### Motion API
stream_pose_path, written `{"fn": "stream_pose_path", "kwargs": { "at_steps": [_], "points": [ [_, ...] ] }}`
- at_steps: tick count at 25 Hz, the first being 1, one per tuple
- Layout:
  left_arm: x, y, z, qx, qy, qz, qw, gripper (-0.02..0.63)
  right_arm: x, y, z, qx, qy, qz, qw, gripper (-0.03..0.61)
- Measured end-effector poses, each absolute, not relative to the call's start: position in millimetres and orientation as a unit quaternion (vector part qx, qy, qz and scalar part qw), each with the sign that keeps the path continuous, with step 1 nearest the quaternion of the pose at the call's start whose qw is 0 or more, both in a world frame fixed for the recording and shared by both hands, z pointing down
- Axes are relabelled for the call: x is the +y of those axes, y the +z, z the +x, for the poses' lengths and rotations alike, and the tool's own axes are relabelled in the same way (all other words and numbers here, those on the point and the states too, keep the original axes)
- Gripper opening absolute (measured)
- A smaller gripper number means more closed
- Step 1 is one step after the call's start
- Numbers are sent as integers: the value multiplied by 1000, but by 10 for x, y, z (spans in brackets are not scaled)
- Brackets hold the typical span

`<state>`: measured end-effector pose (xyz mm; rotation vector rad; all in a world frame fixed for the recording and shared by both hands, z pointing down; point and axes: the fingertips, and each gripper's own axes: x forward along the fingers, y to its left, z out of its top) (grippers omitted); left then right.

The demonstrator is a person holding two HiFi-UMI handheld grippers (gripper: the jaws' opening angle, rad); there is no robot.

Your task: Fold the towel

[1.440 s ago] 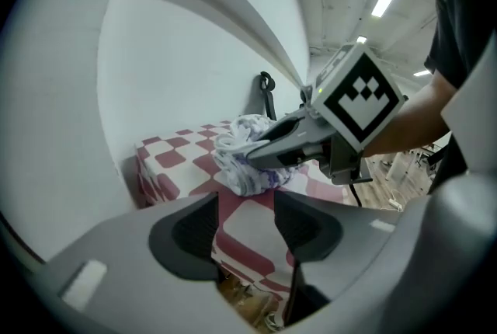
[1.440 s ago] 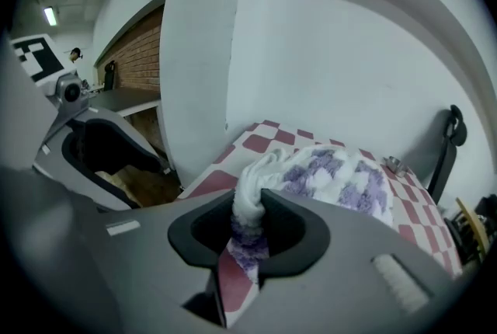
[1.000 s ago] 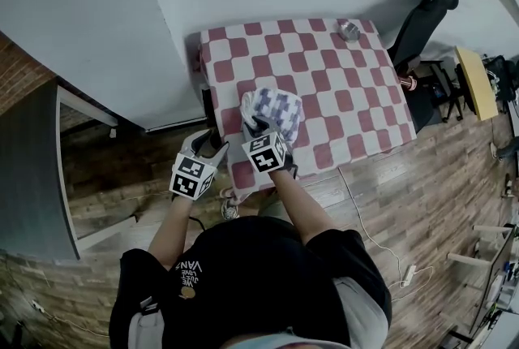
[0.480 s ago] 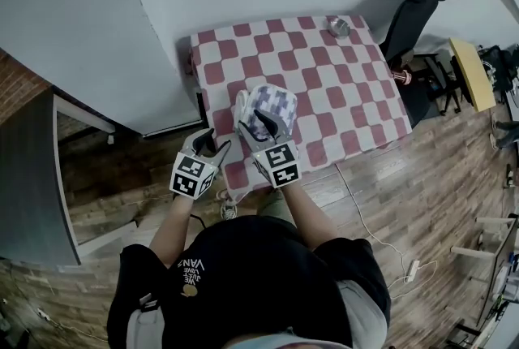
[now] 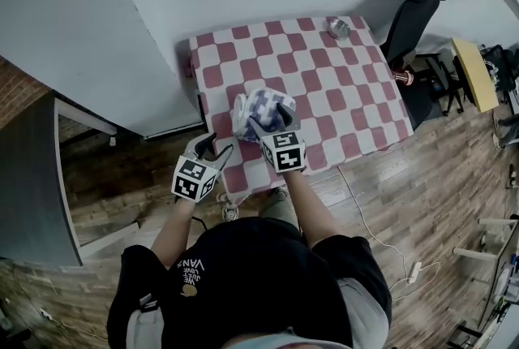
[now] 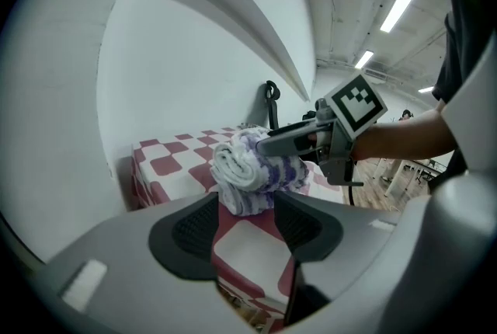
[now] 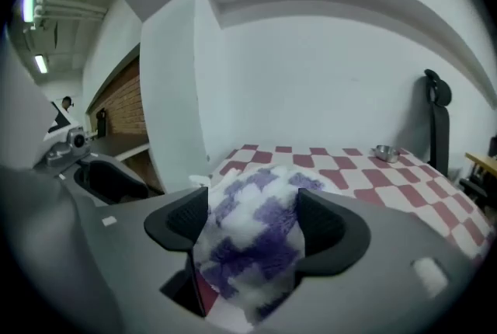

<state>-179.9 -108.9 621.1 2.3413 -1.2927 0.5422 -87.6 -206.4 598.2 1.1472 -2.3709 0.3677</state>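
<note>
A white and purple checked towel (image 5: 261,106) lies folded into a thick bundle near the front left of the table (image 5: 324,88), which wears a red and white checked cloth. My right gripper (image 5: 269,117) hovers over the bundle's near side with its jaws opening. In the right gripper view the towel (image 7: 252,247) fills the gap between them, loose. My left gripper (image 5: 217,144) stands open beyond the table's front left corner, with nothing between its fingers. In the left gripper view the towel (image 6: 252,169) sits ahead of it and the right gripper (image 6: 311,140) reaches in from the right.
A small metal bowl (image 5: 337,27) stands at the table's far right corner. A black chair (image 5: 413,15) and a yellow-topped stand (image 5: 474,75) are to the right. White wall runs behind and left, and a grey cabinet (image 5: 32,177) stands at the left.
My right gripper's jaws have spread wide and let the towel go, and the gripper has risen and rolled over the bundle. The left gripper has hardly shifted.
</note>
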Motion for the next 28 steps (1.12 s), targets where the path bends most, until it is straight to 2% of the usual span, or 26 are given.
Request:
{"fn": "stream_pose_path", "kwargs": {
  "at_steps": [5, 14, 18, 28],
  "points": [
    [-1013, 6260, -1919, -476, 198, 830, 213, 199, -2015, 6401, -1254, -845, 53, 402, 349, 380],
    [-873, 6292, -2135, -483, 195, 825, 218, 199, -2050, 6435, -1301, -838, 34, 417, 349, 383],
    [-855, 6168, -2137, -474, 188, 837, 199, 199, -2037, 6198, -1252, -850, 57, 418, 316, 387],
    [-735, 5457, -1932, -452, 138, 873, 122, 199, -1260, 5016, -726, -860, 75, 484, 142, 377]
  ]
}}
